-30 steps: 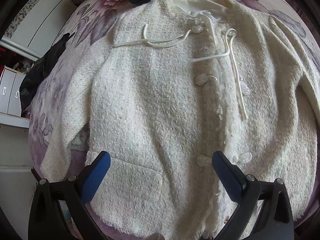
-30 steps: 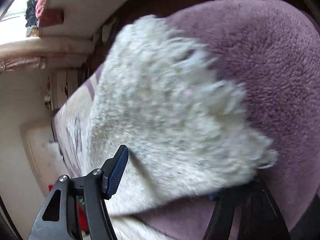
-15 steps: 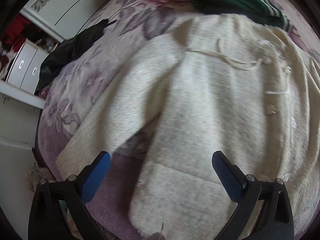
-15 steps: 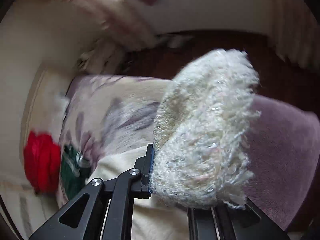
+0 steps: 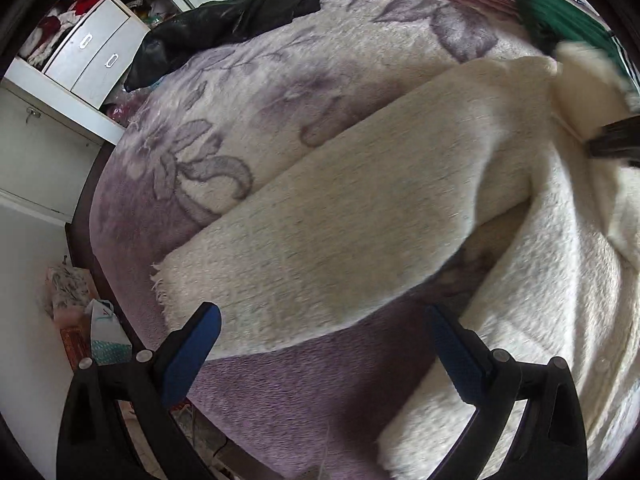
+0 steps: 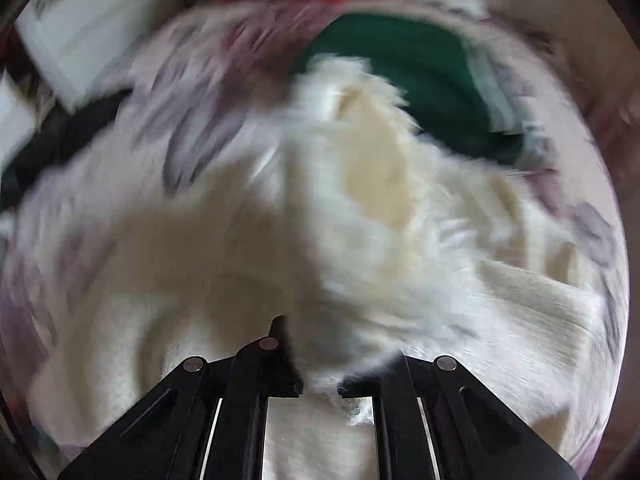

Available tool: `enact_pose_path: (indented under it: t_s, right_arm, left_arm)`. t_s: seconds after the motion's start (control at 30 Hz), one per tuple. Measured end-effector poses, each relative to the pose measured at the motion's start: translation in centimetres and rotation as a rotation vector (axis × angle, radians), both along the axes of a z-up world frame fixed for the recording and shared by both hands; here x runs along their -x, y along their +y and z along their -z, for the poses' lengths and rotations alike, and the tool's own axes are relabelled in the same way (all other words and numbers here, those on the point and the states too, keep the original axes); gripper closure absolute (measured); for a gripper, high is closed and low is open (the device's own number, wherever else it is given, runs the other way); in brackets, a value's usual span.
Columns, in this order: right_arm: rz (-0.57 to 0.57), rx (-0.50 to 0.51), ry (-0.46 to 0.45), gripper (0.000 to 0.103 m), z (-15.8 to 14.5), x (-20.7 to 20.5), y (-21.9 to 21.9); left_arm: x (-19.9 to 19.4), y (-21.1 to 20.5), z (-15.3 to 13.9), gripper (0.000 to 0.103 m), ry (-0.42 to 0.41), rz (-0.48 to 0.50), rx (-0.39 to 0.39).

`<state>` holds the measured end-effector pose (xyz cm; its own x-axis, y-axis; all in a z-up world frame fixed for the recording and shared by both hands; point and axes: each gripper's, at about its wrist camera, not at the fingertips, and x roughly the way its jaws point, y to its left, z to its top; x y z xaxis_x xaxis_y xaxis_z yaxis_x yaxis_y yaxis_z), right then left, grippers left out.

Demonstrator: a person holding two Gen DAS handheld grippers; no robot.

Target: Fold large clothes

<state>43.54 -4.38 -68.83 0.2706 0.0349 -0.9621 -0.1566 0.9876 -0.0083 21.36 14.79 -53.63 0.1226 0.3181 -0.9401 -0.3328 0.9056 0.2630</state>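
Mostly fuzzy cream jacket (image 5: 360, 240), rt tongs (image 6: 320, 390).

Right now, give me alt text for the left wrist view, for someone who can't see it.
A cream woolly jacket's sleeve lies stretched across a purple floral blanket, with the open left tongs hovering just above its frayed cuff. A black garment and a green one lie at the far side.
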Motion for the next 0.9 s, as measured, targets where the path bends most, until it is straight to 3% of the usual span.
enact_pose_path:
  t_s: [0.07,0.13,0.23,0.27,0.3,0.4,0.5,0.57,0.6,0.63,0.67,0.77,0.83,0.9]
  right_arm:
    - [-0.014,0.013,0.093,0.083,3.8,-0.3,2.6]
    - [0.012,-0.071,0.16,0.076,4.8,-0.5,2.2]
    - [0.153,-0.385,0.201,0.037,1.9,1.1,-2.3]
    - [0.212,-0.484,0.192,0.032,0.4,2.5,-4.8]
    - [0.279,-0.578,0.181,0.031,-0.9,4.2,-7.7]
    - [0.518,-0.729,0.171,0.031,-2.1,8.9,-16.1]
    - [0.788,-0.779,0.201,0.031,1.2,12.3,-24.1]
    - [0.961,-0.855,0.222,0.034,5.2,14.7,-29.0]
    - [1.025,-0.924,0.224,0.04,7.3,15.6,-30.8]
    - [1.072,-0.974,0.22,0.067,8.3,16.0,-31.9]
    - [1.129,-1.027,0.189,0.082,9.7,16.4,-33.6]
    - [1.205,-0.993,0.064,0.082,9.9,16.3,-37.7]
    - [1.209,-0.921,0.05,0.082,9.9,15.2,-39.1]
    - [1.177,-0.869,0.106,0.082,10.0,15.1,-40.7]
  left_arm:
    - [0.1,0.5,0.0,0.0,0.0,0.016,0.001]
    - [0.2,0.6,-0.4,0.0,-0.014,0.033,0.002]
    - [-0.2,0.0,-1.1,0.0,-0.03,0.067,-0.005]
    - [-0.4,-0.4,-1.4,0.0,-0.034,0.074,0.0]
    - [-0.6,-0.7,-1.7,0.0,-0.037,0.078,0.007]
    - [-1.8,-2.3,-2.4,0.0,-0.048,0.096,0.029]
    - [-3.1,-4.7,-2.9,0.0,-0.062,0.131,0.036]
    - [-4.1,-6.6,-3.0,0.0,-0.066,0.156,0.03]
    - [-4.5,-7.4,-3.0,0.0,-0.07,0.167,0.026]
    - [-4.8,-8.5,-2.9,0.0,-0.074,0.182,0.019]
    - [-5.1,-9.3,-2.9,0.0,-0.074,0.194,0.012]
    - [-6.0,-11.6,-2.3,0.0,-0.071,0.222,-0.009]
    - [-6.8,-12.9,-1.8,0.0,-0.062,0.225,-0.009]
    - [-7.6,-13.8,-1.4,0.0,-0.066,0.219,-0.018]
